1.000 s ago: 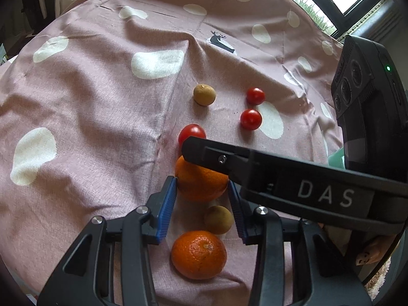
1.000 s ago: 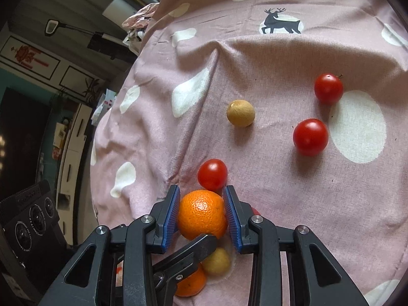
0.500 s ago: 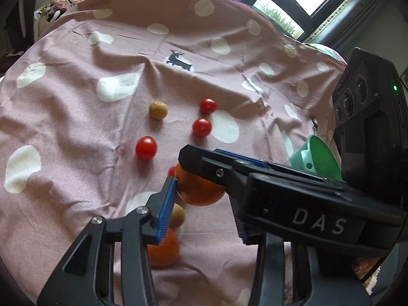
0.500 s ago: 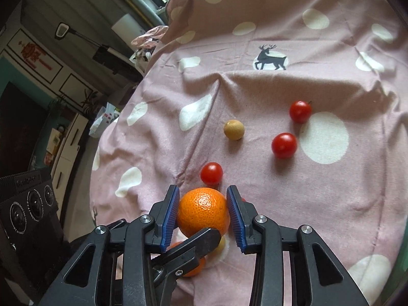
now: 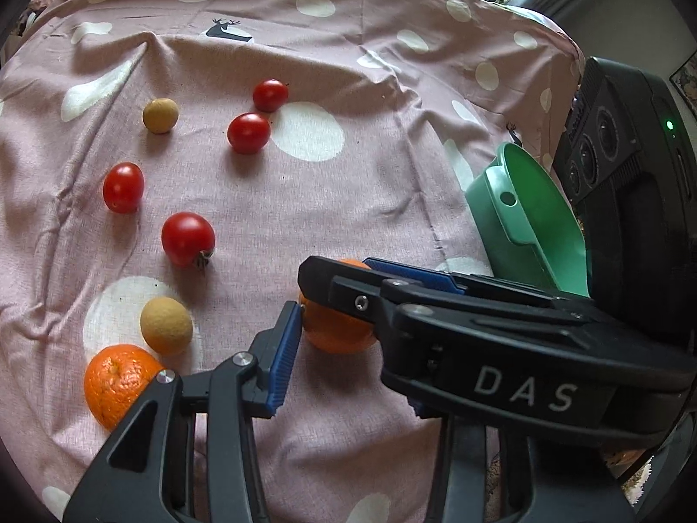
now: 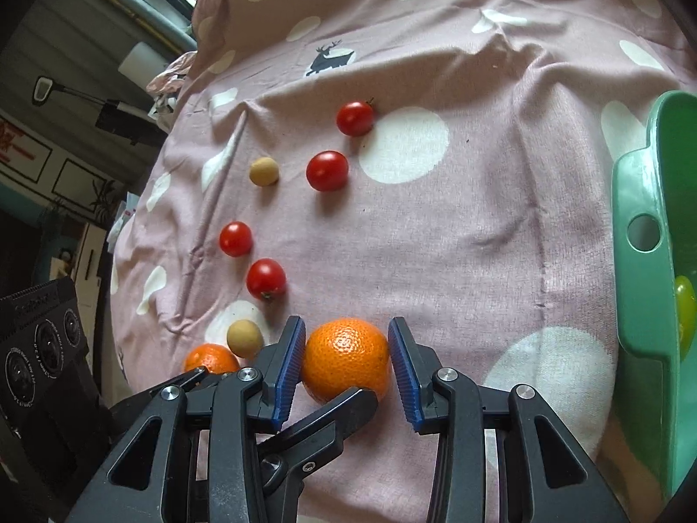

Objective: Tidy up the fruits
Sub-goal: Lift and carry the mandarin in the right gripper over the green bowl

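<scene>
The step in hand is judged to be the carrying of one fruit to the container. A round orange with pebbled peel (image 6: 346,359) is gripped between the blue ribbed pads of the right gripper (image 6: 346,324). Its jaws have just been opening a little with the fruit between them, yet both pads are seen close against its sides, so the orange is taken as held, though lightly. The fruit is near the camera, above the pink dotted cloth (image 6: 479,239), between the loose fruit on the left and the green plastic bowl (image 6: 640,200) at the right edge.

The left gripper (image 5: 348,331) is held just beside and below, its jaws apart and nothing clasped; one black finger reaches under the orange.

On the left, a second orange (image 6: 211,357), two tan round fruits (image 6: 245,338) and four red cherry tomatoes (image 6: 265,279) are left on the cloth. Something yellow-green (image 6: 684,309) is glimpsed inside the bowl.

For the next move, a firm hold is needed while the orange is brought further right and raised over the bowl's rim, and only there is it to be released; a slackened grip could let it roll across the cloth.
</scene>
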`<act>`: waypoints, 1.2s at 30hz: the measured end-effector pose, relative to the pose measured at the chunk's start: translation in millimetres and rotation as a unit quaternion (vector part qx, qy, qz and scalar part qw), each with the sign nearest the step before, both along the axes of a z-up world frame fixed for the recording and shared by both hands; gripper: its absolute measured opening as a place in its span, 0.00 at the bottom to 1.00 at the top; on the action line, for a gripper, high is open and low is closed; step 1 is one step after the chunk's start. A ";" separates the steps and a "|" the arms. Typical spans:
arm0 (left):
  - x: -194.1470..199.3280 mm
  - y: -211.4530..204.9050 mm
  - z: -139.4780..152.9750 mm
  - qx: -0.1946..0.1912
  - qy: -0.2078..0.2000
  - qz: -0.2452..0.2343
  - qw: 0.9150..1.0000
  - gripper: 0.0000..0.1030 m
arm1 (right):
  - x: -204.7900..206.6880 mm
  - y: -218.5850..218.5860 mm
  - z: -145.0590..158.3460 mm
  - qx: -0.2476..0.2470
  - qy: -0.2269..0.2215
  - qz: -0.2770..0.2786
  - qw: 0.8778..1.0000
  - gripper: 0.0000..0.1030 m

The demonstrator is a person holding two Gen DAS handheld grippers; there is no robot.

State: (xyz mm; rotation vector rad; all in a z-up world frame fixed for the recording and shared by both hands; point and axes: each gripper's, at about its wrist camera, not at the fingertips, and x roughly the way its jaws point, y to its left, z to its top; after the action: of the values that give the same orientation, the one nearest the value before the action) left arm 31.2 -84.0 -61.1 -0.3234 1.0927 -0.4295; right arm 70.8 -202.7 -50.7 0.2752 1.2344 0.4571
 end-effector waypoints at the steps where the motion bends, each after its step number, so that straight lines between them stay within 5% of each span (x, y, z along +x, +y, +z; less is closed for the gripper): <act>1: 0.4 1.0 -0.2 -0.003 0.002 0.000 1.000 0.40 | 0.2 -0.1 -0.6 0.001 -0.002 0.001 1.000 0.41; 21: 1.6 -5.4 -9.6 0.001 0.012 -0.008 1.000 0.43 | -5.0 -10.5 -14.3 0.049 0.026 0.005 0.998 0.44; 36: -24.2 -27.8 67.7 0.024 -0.134 0.000 0.991 0.43 | -26.2 -29.4 55.3 0.077 -0.101 -0.002 0.992 0.45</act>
State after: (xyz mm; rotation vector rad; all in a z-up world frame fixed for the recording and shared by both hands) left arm 7.0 -111.8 6.5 -0.2161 0.8399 -0.4331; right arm 44.6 -232.1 4.6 0.3538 1.0031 0.5641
